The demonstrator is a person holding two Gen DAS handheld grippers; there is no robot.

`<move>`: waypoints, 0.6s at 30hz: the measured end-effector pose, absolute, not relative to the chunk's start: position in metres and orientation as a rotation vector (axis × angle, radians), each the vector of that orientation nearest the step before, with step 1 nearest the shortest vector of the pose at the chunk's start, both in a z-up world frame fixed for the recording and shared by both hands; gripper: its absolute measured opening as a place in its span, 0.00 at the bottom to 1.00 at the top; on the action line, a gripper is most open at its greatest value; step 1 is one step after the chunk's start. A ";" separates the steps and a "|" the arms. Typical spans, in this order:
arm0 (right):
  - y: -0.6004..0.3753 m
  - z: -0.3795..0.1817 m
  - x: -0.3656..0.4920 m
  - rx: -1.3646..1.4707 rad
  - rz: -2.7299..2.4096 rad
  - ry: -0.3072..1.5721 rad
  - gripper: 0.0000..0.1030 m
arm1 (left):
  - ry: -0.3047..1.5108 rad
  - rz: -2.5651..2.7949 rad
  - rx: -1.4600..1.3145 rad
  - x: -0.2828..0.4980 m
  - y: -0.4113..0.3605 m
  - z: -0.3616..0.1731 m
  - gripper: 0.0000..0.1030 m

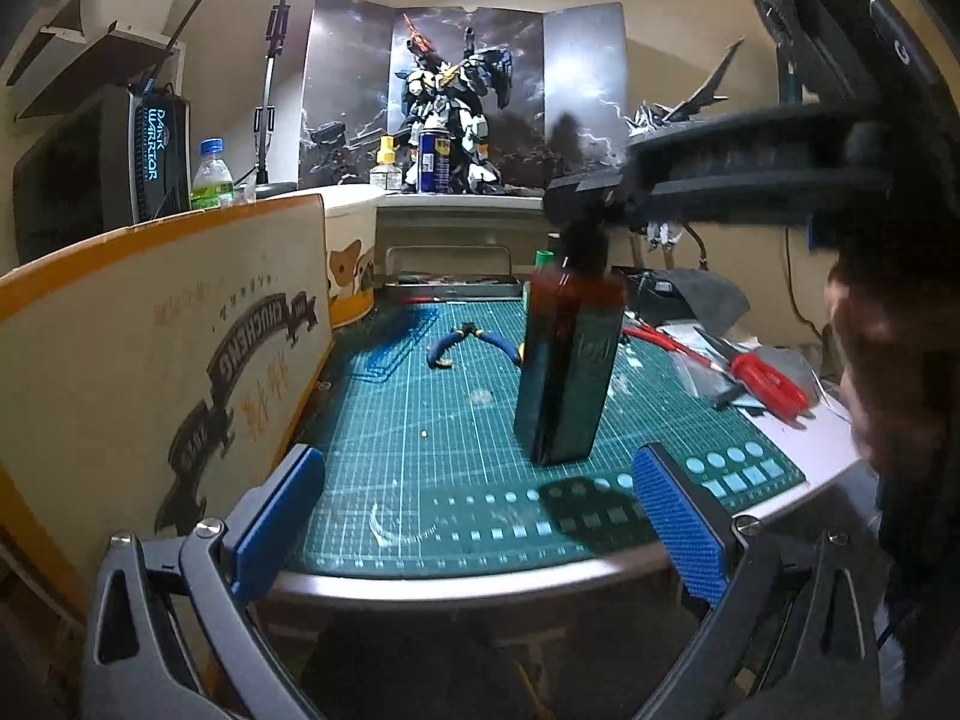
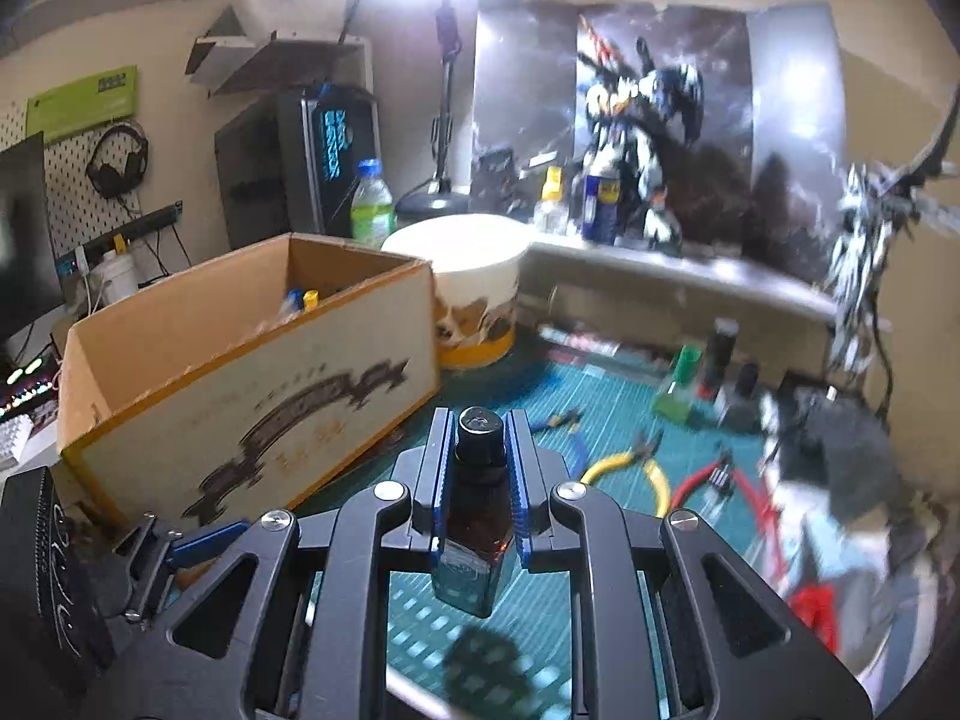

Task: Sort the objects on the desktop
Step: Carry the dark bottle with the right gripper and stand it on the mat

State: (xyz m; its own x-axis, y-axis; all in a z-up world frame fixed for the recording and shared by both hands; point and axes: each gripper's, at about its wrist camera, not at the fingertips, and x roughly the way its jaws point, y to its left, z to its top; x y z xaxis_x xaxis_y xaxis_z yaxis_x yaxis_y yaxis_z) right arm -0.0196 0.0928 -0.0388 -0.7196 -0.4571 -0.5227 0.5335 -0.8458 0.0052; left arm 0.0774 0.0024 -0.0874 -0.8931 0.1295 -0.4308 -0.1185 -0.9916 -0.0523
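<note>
While clamped at the neck between the blue pads of the right gripper (image 2: pixel 478 483), hung clear above the green cutting mat (image 1: pixel 420 420): a square brown bottle (image 1: pixel 570 360) with a black cap, body dangling below the fingers. Left gripper (image 1: pixel 480 516) spread wide and empty near the mat's front edge. Left of the mat, stood an open cardboard box (image 2: pixel 240 372), a few small items inside. On the mat, behind the bottle, lay blue-handled pliers (image 1: pixel 468 342); to its right, yellow-handled pliers (image 2: pixel 636 468) and a red-handled tool (image 1: pixel 762 378).
</note>
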 end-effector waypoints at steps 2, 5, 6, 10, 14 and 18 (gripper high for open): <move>0.090 -0.050 -0.015 0.740 -2.494 0.176 0.15 | -0.040 2.929 -0.688 0.077 0.002 -0.091 1.00; 0.089 -0.065 -0.021 0.784 -2.492 0.151 0.16 | -0.038 2.926 -0.704 0.074 0.000 -0.093 1.00; 0.089 -0.067 -0.023 0.779 -2.499 0.144 0.16 | -0.039 2.927 -0.705 0.073 -0.001 -0.093 1.00; 0.086 -0.068 -0.037 0.763 -2.527 0.172 0.16 | -0.053 2.933 -0.716 0.067 -0.005 -0.093 1.00; 0.084 -0.064 -0.042 0.712 -2.552 0.186 0.30 | -0.061 2.940 -0.725 0.061 -0.008 -0.093 1.00; 0.089 -0.058 -0.043 0.692 -2.564 0.170 0.30 | -0.061 2.937 -0.737 0.055 -0.008 -0.095 1.00</move>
